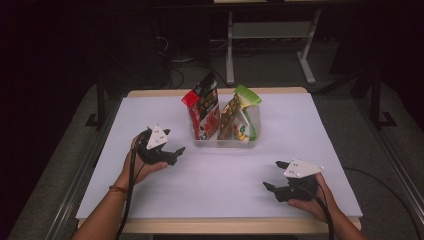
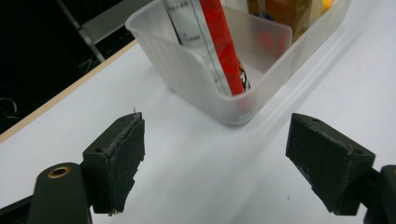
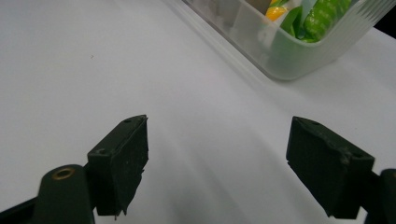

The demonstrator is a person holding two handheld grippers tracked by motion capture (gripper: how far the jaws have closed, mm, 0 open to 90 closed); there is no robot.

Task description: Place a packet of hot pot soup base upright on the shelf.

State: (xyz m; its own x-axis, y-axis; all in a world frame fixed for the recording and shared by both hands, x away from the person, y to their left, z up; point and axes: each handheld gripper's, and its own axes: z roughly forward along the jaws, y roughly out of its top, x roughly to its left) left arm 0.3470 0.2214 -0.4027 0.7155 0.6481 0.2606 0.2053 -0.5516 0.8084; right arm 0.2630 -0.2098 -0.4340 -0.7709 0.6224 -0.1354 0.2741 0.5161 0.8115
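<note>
**Both grippers open and empty; snack bags stand in clear tub**

Left gripper (image 1: 176, 152): held in the person's left hand (image 1: 140, 162) at the left of the white table top (image 1: 150, 200). Its jaws are spread wide apart with nothing between them. They point toward the translucent plastic tub (image 1: 225, 141), near its left end and clear of it. In the left gripper view the tub's rounded corner (image 2: 205, 93) lies just ahead of the jaws, with bare table between.

Right gripper (image 1: 276, 175): held in the person's right hand (image 1: 312, 200) at the front right of the table, well apart from the tub. Jaws likewise spread wide, nothing held. The right gripper view shows the tub's corner (image 3: 299, 60) farther ahead at upper right.

Contents of tub: it sits at the middle of the table, toward the far edge. A red and black snack bag (image 1: 204, 107) stands in its left part, leaning slightly. A green and white snack bag (image 1: 242, 115) stands in its right part, its top edge bent over. The two bags are just beside each other; contact between them cannot be confirmed. Printing on either bag is too small to read.

A cable (image 1: 131, 195) trails from the left gripper along the forearm.

Beyond the table: dark floor and a grey desk frame (image 1: 270, 45).
</note>
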